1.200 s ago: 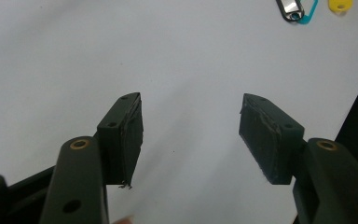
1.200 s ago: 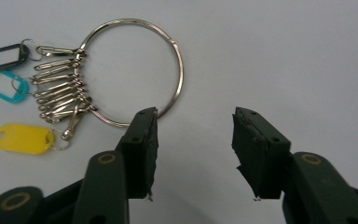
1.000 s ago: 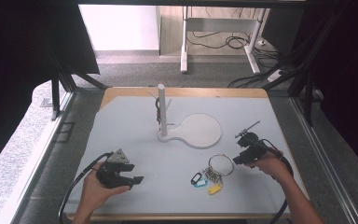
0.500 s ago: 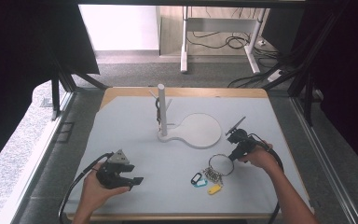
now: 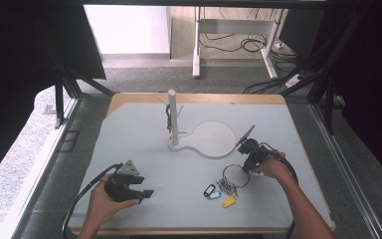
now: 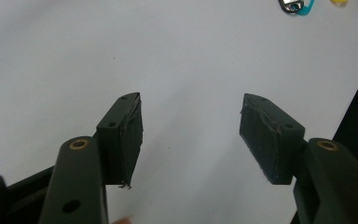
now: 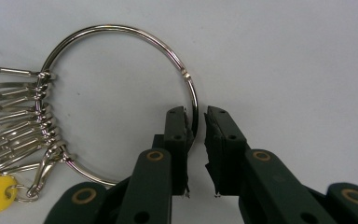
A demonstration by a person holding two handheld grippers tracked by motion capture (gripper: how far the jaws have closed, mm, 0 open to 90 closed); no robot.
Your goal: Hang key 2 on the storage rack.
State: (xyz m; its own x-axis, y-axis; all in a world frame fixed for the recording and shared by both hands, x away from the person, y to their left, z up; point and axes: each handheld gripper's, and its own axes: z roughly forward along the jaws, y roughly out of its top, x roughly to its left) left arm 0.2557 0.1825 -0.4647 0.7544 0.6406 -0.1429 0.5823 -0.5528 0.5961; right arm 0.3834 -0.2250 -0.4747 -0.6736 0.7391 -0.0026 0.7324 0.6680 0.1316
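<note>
Right gripper [image 7: 196, 154] jaws, just closing, are set astride the key ring [image 7: 121, 93] wire, a sliver of gap left; lifting and hanging not yet done.

The right claw [image 7: 196, 135] has come down, jaws closing astride the key ring [image 7: 121, 100].

I am in a lab set up for recording. My table [image 5: 129, 124] sits in the middle, with dark curtains [image 5: 25, 45] on both sides. At the top, cables [image 5: 238, 45] lie under a desk [image 5: 229, 12].
</note>
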